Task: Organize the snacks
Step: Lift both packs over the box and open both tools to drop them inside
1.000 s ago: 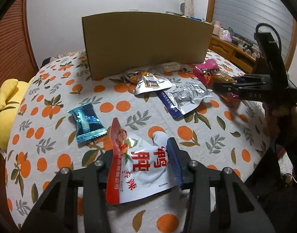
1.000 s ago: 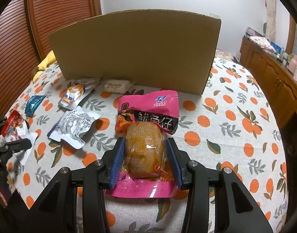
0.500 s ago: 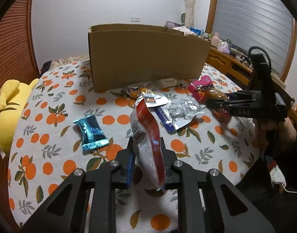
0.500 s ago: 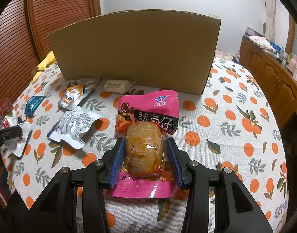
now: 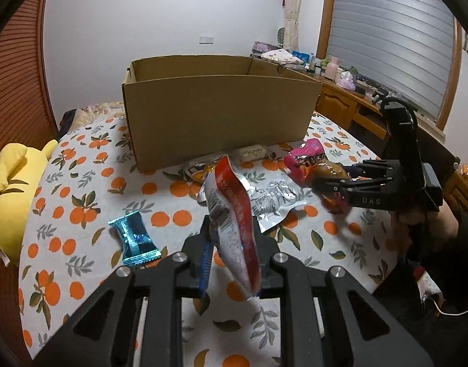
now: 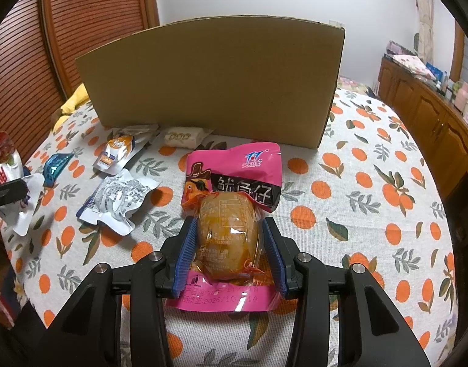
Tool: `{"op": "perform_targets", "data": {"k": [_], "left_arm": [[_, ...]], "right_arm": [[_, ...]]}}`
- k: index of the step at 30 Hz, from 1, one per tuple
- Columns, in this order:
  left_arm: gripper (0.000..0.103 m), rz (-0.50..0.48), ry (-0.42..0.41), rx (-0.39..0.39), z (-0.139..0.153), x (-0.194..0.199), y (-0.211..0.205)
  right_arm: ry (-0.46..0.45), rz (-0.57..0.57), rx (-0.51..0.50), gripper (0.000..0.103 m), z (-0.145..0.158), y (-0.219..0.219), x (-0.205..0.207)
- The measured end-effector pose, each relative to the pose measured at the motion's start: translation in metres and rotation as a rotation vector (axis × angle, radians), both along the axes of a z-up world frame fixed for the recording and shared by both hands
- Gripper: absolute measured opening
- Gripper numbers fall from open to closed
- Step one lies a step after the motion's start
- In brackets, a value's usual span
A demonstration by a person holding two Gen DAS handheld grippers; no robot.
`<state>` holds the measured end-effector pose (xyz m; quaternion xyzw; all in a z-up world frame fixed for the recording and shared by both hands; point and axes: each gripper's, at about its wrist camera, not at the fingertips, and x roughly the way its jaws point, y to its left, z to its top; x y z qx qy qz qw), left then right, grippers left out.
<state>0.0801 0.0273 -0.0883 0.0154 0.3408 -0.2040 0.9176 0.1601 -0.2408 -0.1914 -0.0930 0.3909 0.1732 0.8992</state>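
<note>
Red-white snack pouch clamped upright in left gripper, lifted above desk. Pink squid packet pinched by right gripper, near desk front edge. Cardboard box at far edge.

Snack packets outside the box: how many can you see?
6: red-and-white packet in left hand-held gripper, pink packet in right hand-held gripper, blue candy, silver packet, orange-and-white packet, beige bar. Box contents hidden.
</note>
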Motion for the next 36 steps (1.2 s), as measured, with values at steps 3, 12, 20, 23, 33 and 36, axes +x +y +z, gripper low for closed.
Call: {"op": "perform_targets", "data": {"k": [3, 12, 20, 23, 33, 36], "left_arm": [[0.018, 0.001, -0.001, -0.003, 0.002, 0.003, 0.000], [0.018, 0.006, -0.027, -0.009, 0.013, 0.011, 0.001], [0.018, 0.004, -0.068, -0.002, 0.029, 0.025, -0.003], [0.018, 0.004, -0.083, -0.001, 0.036, 0.029, -0.003], [0.018, 0.017, -0.131, -0.015, 0.058, 0.049, 0.000], [0.018, 0.022, -0.143, -0.022, 0.064, 0.058, 0.001]], "right_arm": [[-0.009, -0.003, 0.004, 0.044, 0.001, 0.000, -0.001], [-0.034, -0.014, 0.020, 0.044, 0.004, -0.003, -0.003], [-0.062, -0.018, 0.027, 0.044, 0.007, -0.004, -0.007], [-0.067, -0.017, 0.027, 0.044, 0.007, -0.005, -0.008], [-0.087, 0.003, 0.027, 0.044, 0.011, -0.005, -0.012], [-0.091, 0.011, 0.023, 0.044, 0.014, -0.006, -0.012]]}}
